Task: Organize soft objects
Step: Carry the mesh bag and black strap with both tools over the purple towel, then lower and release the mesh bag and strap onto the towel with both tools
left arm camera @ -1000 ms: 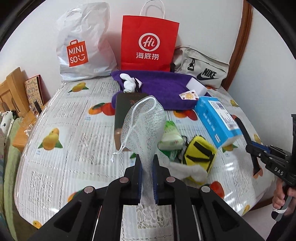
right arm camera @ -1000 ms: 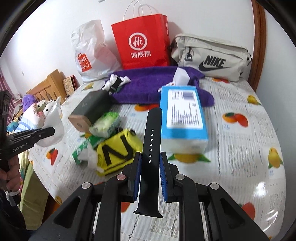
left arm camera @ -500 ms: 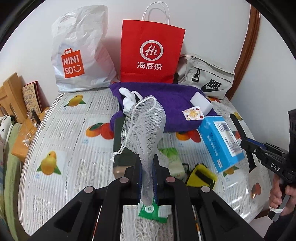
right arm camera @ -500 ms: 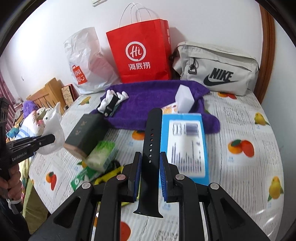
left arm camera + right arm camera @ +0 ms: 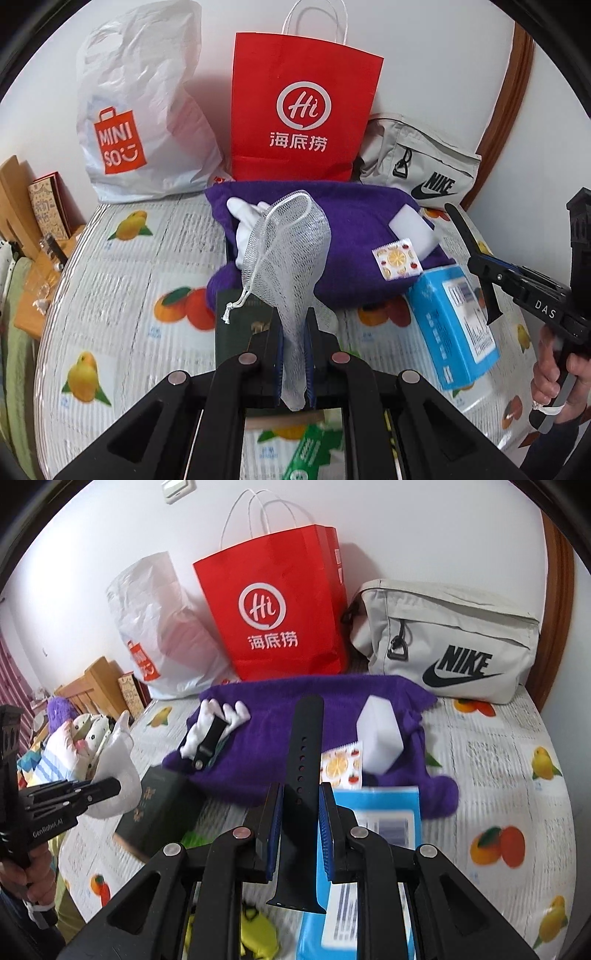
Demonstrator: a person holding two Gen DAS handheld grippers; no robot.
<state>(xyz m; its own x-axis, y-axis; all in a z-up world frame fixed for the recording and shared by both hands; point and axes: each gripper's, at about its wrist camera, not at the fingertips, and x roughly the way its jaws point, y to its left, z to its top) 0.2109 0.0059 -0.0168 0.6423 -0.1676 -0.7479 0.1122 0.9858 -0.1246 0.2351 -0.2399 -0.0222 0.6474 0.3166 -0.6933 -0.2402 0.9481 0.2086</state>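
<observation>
A: State of the left hand-held gripper (image 5: 293, 343)?

B: Clamped on a white mesh pouch (image 5: 291, 254), which stands up above the fingers, over the table (image 5: 110, 280).

A: And the right hand-held gripper (image 5: 301, 812)?

B: Clamped on a black watch strap (image 5: 303, 746), held upright. Beyond both lies a purple towel (image 5: 266, 734) bearing a white sponge (image 5: 380, 734) and white gloves (image 5: 218, 720).

Yellow pouch (image 5: 258, 936) blurred, mostly hidden under the right gripper (image 5: 300, 825). Green packet (image 5: 306, 448) smeared, print unreadable, half covered by the left gripper (image 5: 293, 349). Blue box (image 5: 364, 882) cut off at the bottom edge, label too blurred to read.
</observation>
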